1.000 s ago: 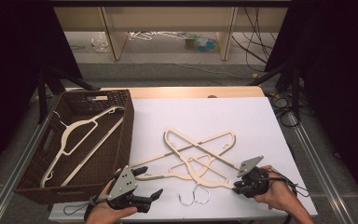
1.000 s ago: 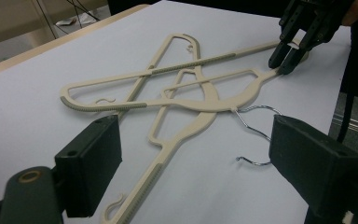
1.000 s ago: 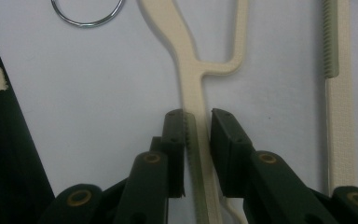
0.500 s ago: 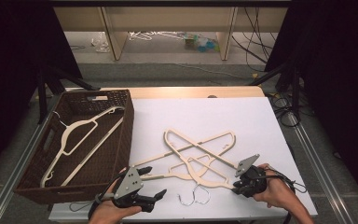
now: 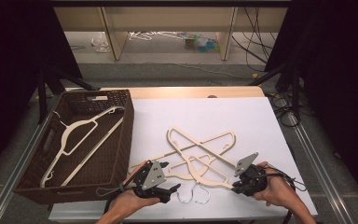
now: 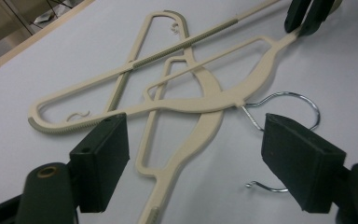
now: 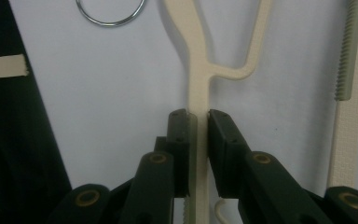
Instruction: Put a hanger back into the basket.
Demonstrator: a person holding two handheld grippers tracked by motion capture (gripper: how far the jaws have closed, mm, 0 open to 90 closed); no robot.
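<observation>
Several cream plastic hangers [image 5: 200,151] lie crossed on the white table [image 5: 242,121], their metal hooks [image 5: 193,193] toward the front edge. My left gripper [image 5: 171,189] hovers low at the pile's left end and is open. In the left gripper view its jaws [image 6: 200,158] stand wide apart over a hanger's curved arm [image 6: 205,100] and a wire hook [image 6: 289,100]. They have just been closing a little, and the pads touch nothing. My right gripper [image 5: 237,185] is shut on the thin end of a hanger arm [image 7: 198,70], with both pads [image 7: 179,140] pressed on it and just tightened.
A brown wicker basket [image 5: 123,140] stands at the table's left with one cream hanger [image 5: 79,135] lying in it. The right gripper's jaws [image 6: 307,16] show at the top right of the left gripper view. White tabletop stretches behind the pile.
My left gripper has slid right and a little lower, up to the hangers' hooks, and its jaws narrowed slightly. The right hand stayed put on its hanger.
</observation>
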